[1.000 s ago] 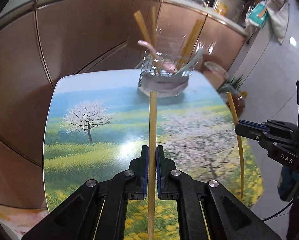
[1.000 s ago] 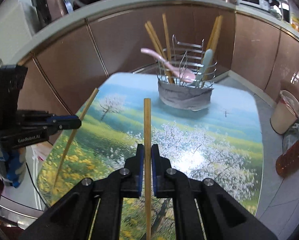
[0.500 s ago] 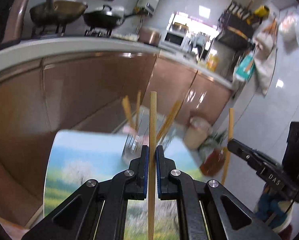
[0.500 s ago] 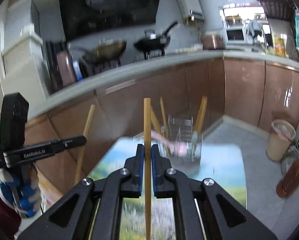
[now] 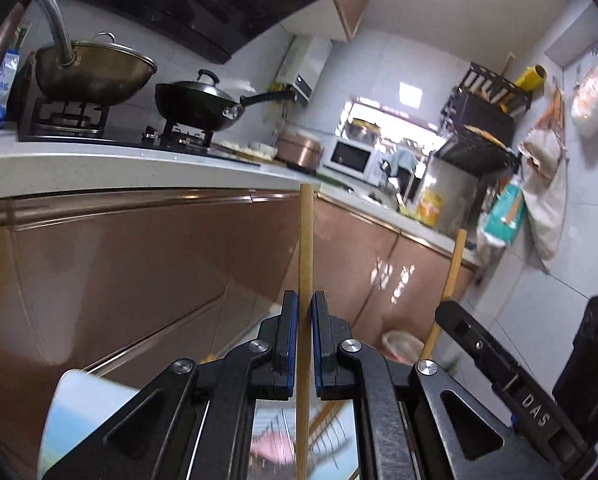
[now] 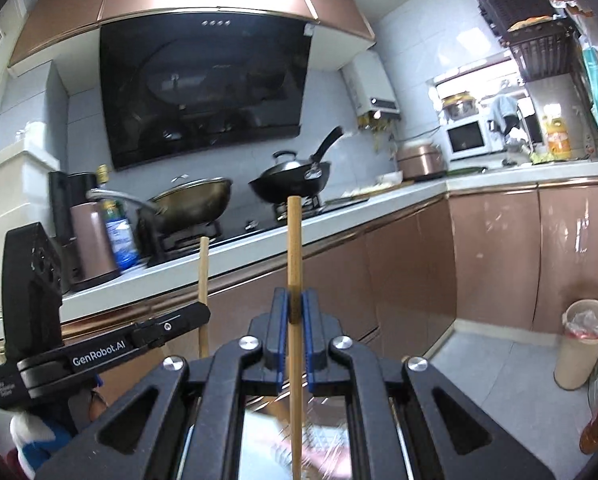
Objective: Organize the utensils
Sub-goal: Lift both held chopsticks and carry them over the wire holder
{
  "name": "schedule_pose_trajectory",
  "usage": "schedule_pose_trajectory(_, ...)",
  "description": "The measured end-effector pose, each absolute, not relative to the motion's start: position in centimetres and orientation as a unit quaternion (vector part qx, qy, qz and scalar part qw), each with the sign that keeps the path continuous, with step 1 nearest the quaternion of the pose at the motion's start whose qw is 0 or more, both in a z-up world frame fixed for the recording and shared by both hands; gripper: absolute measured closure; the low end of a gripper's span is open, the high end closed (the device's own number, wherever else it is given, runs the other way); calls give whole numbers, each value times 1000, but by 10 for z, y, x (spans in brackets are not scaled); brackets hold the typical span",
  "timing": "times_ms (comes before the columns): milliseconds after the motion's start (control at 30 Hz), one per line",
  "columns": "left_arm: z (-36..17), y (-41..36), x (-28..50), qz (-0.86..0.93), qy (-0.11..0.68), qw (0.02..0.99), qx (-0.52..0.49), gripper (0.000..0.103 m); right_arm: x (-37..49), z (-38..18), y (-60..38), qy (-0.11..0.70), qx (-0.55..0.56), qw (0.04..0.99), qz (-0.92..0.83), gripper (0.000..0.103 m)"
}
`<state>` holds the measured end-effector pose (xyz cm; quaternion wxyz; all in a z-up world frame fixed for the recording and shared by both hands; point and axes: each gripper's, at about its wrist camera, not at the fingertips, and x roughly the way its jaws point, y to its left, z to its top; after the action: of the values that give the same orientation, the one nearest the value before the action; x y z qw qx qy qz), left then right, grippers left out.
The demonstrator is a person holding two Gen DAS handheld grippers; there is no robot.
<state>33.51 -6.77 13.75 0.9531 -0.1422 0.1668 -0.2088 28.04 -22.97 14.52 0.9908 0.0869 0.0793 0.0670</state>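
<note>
My left gripper (image 5: 305, 300) is shut on a wooden chopstick (image 5: 305, 240) that stands upright between its blue pads. My right gripper (image 6: 294, 300) is shut on a second chopstick (image 6: 293, 248), also upright. Each gripper shows in the other's view: the right gripper (image 5: 445, 310) with its chopstick (image 5: 453, 268), and the left gripper (image 6: 201, 314) with its chopstick (image 6: 203, 276). Far below, between the gripper arms, the wire utensil rack (image 5: 283, 436) and a pink spoon (image 5: 267, 450) appear blurred. The rack (image 6: 323, 436) is equally blurred in the right wrist view.
A corner of the landscape-print table (image 5: 71, 420) shows low on the left. Ahead run brown cabinets (image 5: 139, 272) under a white counter (image 6: 339, 216) with a wok (image 6: 195, 200) and a black pan (image 6: 291, 184). A bin (image 6: 583, 344) stands on the floor. A gloved hand (image 6: 31, 440) holds the left gripper.
Both grippers have risen and tilted upward with their chopsticks still held. The table and rack have dropped from the middle of the views to the bottom edge; the stove and wall now fill them.
</note>
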Motion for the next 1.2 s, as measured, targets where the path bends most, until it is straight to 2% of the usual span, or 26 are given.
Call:
schedule_pose_trajectory(333,79,-89,374,-162,156,964,-141,96,318,87,-234,70,60,996,18,97)
schedule_pose_trajectory(967,40,-86,365,-114,138,979,-100,96,322,39,-238,95,54,994,-11,96)
schedule_pose_trajectory(1200,36,-77,363,-111,137,979,-106,96,314,40,-237,97,51,994,-12,96)
